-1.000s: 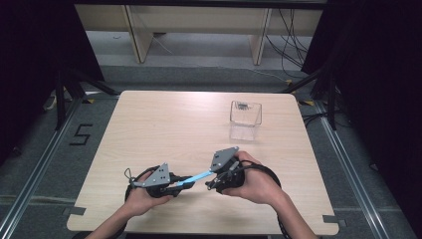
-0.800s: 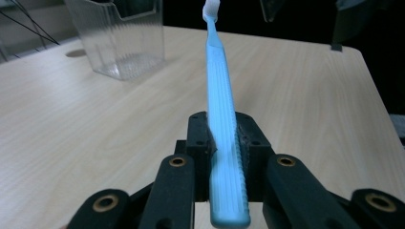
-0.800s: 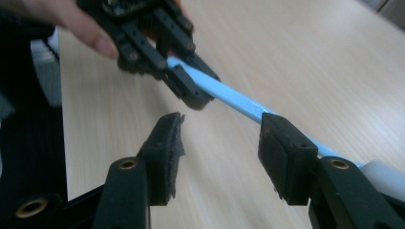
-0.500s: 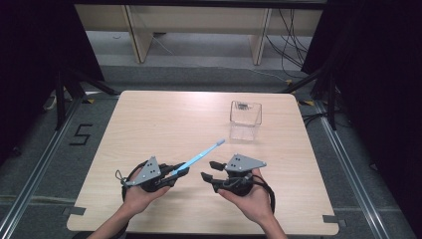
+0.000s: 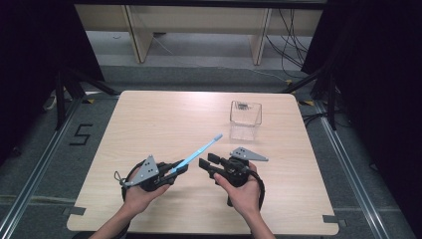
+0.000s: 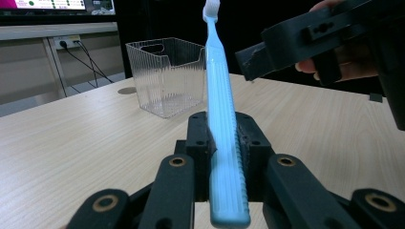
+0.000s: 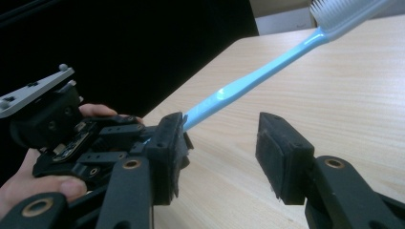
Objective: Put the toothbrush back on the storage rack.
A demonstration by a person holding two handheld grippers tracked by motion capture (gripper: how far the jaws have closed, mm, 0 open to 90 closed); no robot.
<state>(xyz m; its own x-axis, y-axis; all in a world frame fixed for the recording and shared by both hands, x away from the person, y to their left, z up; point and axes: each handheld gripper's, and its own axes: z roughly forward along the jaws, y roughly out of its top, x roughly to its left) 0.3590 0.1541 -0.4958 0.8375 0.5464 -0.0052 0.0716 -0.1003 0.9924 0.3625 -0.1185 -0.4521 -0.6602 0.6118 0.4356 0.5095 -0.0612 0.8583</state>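
Fingers of left gripper (image 5: 175, 170) clamp toothbrush (image 5: 200, 151) handle; right gripper (image 5: 206, 163) open, empty, beside it. Drop into clear bin (image 5: 245, 119) beyond fingers pending.

Each hand carries a black tool: the left tool (image 5: 180, 168) and the right tool (image 5: 205, 166) are built from blocky linkage arms joined by brass-coloured pivot rings, and each ends in two thick, rectangular black jaws with small screw holes in their faces. On top of each sits a flat grey three-cornered plate with small dark dots and stubby pegs at the corners, and a black cable loops out behind each one. The forearms are bare, with no sleeves in view.
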